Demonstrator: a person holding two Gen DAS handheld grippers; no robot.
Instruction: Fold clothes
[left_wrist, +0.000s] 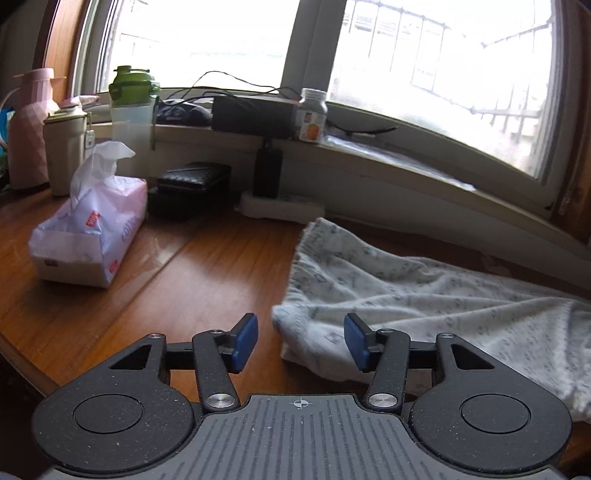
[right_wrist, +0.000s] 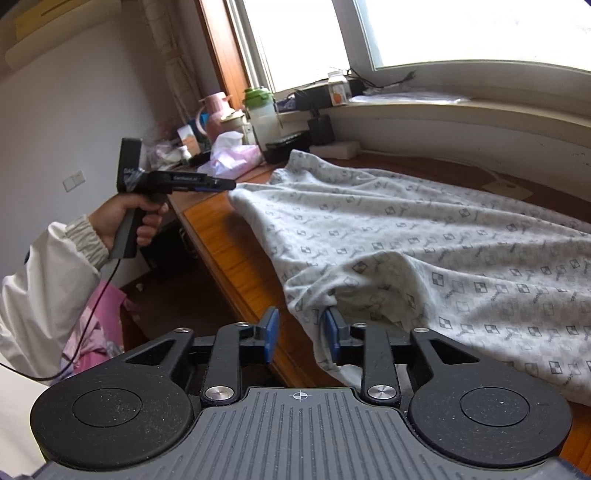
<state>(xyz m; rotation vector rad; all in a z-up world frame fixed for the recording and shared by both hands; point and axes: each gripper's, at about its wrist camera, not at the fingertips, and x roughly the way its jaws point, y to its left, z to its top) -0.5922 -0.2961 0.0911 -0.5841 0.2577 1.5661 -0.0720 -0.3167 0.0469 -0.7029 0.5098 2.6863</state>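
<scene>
Left gripper (left_wrist: 301, 341): jaws stand well apart; the blue pads press on nothing; wooden table shows in the gap between them.
Right gripper (right_wrist: 301, 334): jaws stand partly apart; a hanging fold of cloth lies against the right-hand pad, while the left-hand pad is clear of it, so nothing is clamped.
Garment (right_wrist: 424, 240): pale grey cloth with a small printed pattern, lying rumpled on the table; in the left wrist view its near corner (left_wrist: 295, 325) sits just ahead of the jaws, toward the right-hand pad, and the rest spreads away to the right; in the right wrist view it fills the space ahead and to the right of the jaws, with its edge draped over the table's front.
Table (left_wrist: 177, 280): brown wood, bare ahead and left of the left jaws.
Hand (right_wrist: 129, 218): white cuffed sleeve, gripping the left gripper's handle, off to the left of the right jaws.
Tissue pack (left_wrist: 88, 236): pink and white, ahead and left of the left jaws, well apart from the garment.
Black case (left_wrist: 192, 181): beyond the tissues.
Green-lidded bottle (left_wrist: 133, 107): further back, by the window sill.
Orange-labelled jar (left_wrist: 313, 116): on the sill, straight ahead.
</scene>
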